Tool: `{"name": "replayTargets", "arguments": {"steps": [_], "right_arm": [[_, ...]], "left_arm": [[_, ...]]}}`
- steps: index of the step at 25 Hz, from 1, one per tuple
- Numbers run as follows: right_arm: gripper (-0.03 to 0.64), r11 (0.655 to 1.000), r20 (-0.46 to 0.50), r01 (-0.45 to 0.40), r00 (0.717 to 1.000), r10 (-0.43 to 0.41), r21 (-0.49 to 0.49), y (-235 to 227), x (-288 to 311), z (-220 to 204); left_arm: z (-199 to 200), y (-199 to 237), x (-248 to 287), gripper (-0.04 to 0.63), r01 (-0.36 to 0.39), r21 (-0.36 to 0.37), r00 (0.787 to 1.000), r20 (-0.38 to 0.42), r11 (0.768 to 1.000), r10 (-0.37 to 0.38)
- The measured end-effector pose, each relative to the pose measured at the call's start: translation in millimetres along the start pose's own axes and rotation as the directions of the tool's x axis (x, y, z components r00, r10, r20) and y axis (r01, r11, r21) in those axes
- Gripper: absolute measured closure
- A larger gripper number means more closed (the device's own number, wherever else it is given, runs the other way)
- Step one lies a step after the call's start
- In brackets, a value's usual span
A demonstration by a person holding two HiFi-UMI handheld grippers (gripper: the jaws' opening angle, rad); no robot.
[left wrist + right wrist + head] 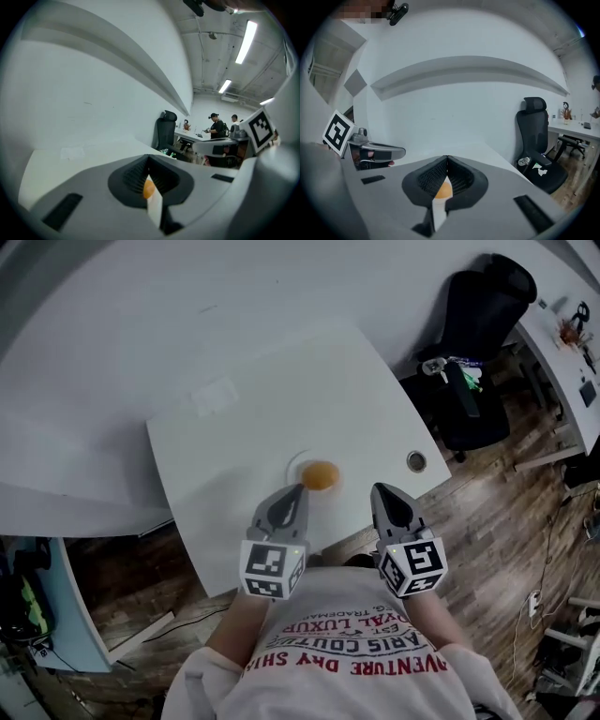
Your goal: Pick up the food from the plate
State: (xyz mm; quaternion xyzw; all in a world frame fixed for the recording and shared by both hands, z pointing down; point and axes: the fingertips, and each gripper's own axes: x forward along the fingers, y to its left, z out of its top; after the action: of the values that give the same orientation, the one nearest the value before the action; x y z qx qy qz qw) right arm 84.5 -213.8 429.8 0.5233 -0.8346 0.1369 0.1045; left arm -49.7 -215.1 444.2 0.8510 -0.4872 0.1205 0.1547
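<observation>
An orange, rounded piece of food (320, 474) lies on a small white plate (293, 465) near the front of the white table (234, 418). My left gripper (297, 492) is shut and empty, with its tip just short of the plate's near edge. My right gripper (382, 490) is shut too, and hovers to the right of the plate with nothing in it. In the left gripper view the food (148, 188) shows as an orange spot through the notch below the closed jaws. The right gripper view shows the food (443, 190) the same way.
A round cable hole (416, 461) sits at the table's right edge. A black office chair (478, 343) stands on the wooden floor to the right, with another desk (562, 352) beyond it. A white wall lies past the table. Two people (216, 126) stand far off.
</observation>
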Motion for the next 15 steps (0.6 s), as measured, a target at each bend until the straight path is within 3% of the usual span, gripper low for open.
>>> {"name": "replayTargets", "arguments": {"steps": [7,10,12,15], "right_arm": [[0.606,0.996,-0.093,-0.083,0.992,0.084,0.011,-7.9,51.0,-11.3],[0.606,0.991,-0.145,-0.130,0.981,0.130,0.016,-14.4,76.0,-19.4],[0.606,0.987,-0.175,-0.161,0.971,0.160,0.012,-18.7,90.9,-23.8],[0.606,0.981,-0.194,-0.192,0.962,0.190,0.009,-23.7,107.8,-27.0]], "left_arm": [[-24.5,18.9,31.9,0.592,-0.009,-0.017,0.996,-0.091,1.000,0.008],[-46.6,20.8,50.3,0.573,0.013,-0.034,0.985,-0.171,0.999,-0.018],[-58.6,16.3,64.9,0.365,0.042,-0.016,0.975,-0.219,0.999,-0.045],[-76.6,14.5,83.4,0.232,0.033,0.004,0.960,-0.277,0.999,-0.031]]}}
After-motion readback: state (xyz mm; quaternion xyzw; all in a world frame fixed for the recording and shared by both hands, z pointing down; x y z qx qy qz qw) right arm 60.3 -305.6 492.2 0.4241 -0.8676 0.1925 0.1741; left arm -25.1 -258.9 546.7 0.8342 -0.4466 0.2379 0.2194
